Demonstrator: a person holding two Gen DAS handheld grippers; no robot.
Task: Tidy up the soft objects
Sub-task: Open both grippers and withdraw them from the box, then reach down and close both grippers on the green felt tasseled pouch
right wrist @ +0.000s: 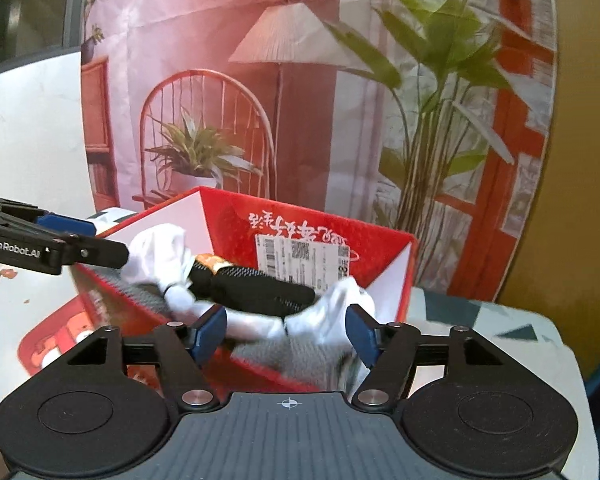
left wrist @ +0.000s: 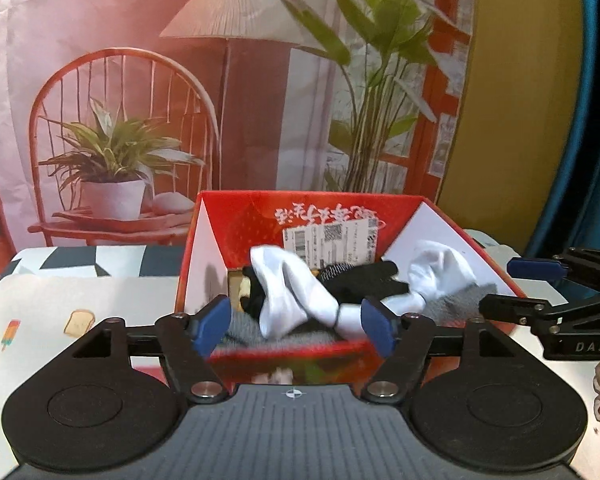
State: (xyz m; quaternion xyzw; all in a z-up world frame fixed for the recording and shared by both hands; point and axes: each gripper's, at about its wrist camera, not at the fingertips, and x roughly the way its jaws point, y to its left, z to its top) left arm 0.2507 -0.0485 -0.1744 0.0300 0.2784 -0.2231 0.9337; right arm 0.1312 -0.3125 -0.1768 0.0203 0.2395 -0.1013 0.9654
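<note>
A red cardboard box (left wrist: 340, 208) (right wrist: 228, 208) stands open in front of me and holds a loose heap of socks. A white sock (left wrist: 284, 292) lies across a black sock (left wrist: 360, 280) (right wrist: 260, 288), a second white sock (left wrist: 440, 272) lies at the right, and grey fabric (right wrist: 300, 352) is underneath. My left gripper (left wrist: 294, 326) (right wrist: 110, 240) is open at the box's near rim, its blue pads apart on either side of the white sock and not pressing it. The right gripper (right wrist: 285, 334) (left wrist: 498, 286) is open too, with white sock (right wrist: 332, 312) between its pads, untouched.
A printed backdrop (left wrist: 180, 80) of a chair, lamp and plants hangs right behind the box. A white mat with toast and ice-lolly prints (left wrist: 60, 320) lies to the left, with a black-and-white cloth (left wrist: 80, 260) beyond it. A red printed flap (right wrist: 60, 344) lies by the box.
</note>
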